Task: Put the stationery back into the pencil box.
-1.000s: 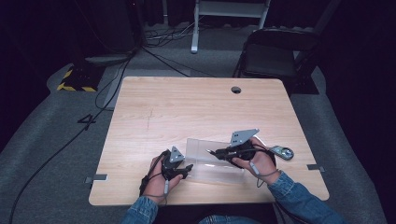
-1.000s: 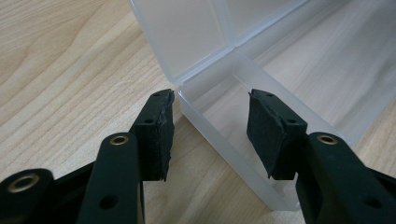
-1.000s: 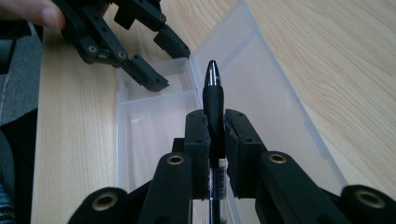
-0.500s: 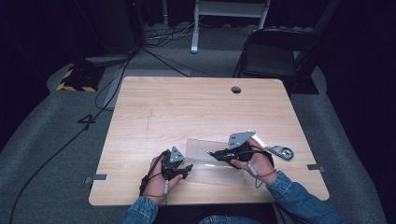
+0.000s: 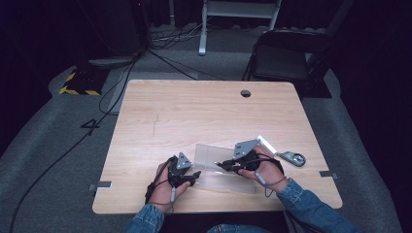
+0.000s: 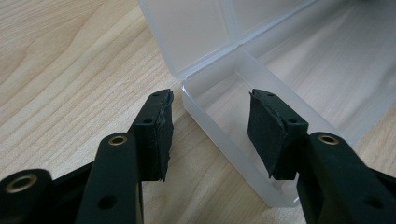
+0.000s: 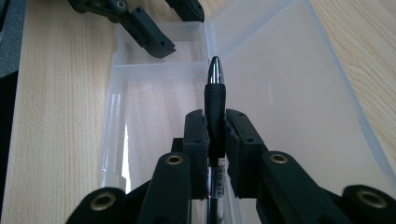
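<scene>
A clear plastic box (image 5: 228,183) lies open near the table's front edge, its lid (image 5: 214,153) folded back flat. My right gripper (image 5: 221,166) is shut on a black pen (image 7: 215,88) with a silver tip, held level over the box's tray (image 7: 154,93), tip toward the left gripper. My left gripper (image 5: 194,175) is at the box's left end. Its jaws straddle the end corner (image 6: 224,102), one pad (image 6: 159,126) outside and one inside. Neither visibly presses the wall, so it stands open.
A white stick-like item (image 5: 266,144) and a small grey-teal object (image 5: 293,158) lie right of the right hand. The wooden table (image 5: 194,111) has a cable hole (image 5: 246,93) at the back. A black chair (image 5: 286,58) stands beyond the far edge.
The right gripper with the pen has eased slightly left over the box. The left gripper has stayed put.
</scene>
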The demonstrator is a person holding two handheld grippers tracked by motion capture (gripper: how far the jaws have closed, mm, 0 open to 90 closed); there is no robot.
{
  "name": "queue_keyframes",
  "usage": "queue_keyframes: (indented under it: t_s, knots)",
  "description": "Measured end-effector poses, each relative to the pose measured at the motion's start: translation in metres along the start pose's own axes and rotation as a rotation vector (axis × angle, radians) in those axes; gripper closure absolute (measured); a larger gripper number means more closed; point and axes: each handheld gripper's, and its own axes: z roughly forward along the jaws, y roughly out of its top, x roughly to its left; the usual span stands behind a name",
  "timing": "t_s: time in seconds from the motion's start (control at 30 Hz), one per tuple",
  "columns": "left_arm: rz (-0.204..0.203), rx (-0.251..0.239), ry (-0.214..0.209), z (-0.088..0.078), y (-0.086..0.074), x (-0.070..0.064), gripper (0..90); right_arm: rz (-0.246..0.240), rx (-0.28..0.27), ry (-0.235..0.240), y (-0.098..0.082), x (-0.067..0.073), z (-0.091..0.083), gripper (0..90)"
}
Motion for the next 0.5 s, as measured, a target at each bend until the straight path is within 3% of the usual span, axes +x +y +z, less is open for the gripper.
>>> queue_keyframes:
  t_s: [0.33, 0.5]
  knots:
    - [0.0, -0.001, 0.003, 0.0001, -0.0001, -0.0003, 50.4, -0.033, 0.059, -0.035, -0.0017, 0.0026, 0.0062, 79.5]
    - [0.0, -0.001, 0.004, 0.0001, -0.0001, -0.0003, 50.5, -0.03, 0.05, -0.019, 0.0007, 0.0056, 0.0047, 77.2]
